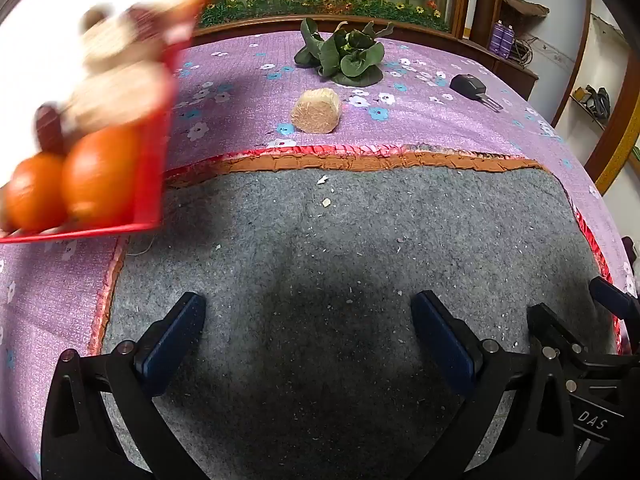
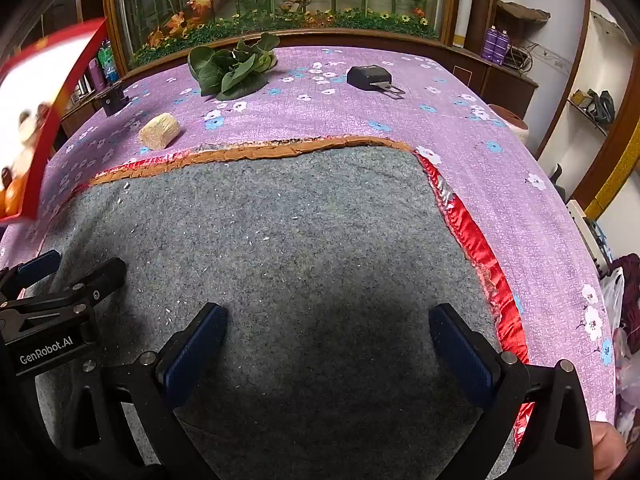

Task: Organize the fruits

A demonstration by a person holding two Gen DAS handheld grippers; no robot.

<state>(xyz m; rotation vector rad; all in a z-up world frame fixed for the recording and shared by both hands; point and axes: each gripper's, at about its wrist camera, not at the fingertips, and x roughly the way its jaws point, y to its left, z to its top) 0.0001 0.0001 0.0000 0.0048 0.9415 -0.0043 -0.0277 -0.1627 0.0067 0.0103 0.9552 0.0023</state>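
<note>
A: Biggest first?
B: I see the purple floral cloth (image 1: 460, 128) over the table, grey felt mat (image 1: 340, 260) near me. Red tray (image 1: 154, 184) far left, blurred, raised above the cloth; two oranges (image 1: 100, 172) at its near edge.
A: Smaller stuff?
B: Greens (image 1: 344, 54) far centre, tan bundle (image 1: 316, 111) nearer, black device (image 1: 472, 87) far right.
A: Grippers?
B: My left gripper (image 1: 308, 344) and right gripper (image 2: 328, 352) both spread wide, holding nothing, over the mat.

**Bystanders on the floral cloth**

A leafy green vegetable (image 1: 344, 54) is seen near the far edge of the purple cloth (image 1: 460, 128). A straw-coloured roll (image 1: 316, 111) lies nearer the grey felt mat (image 1: 340, 280). A black device (image 2: 370, 77) rests to the right.
</note>
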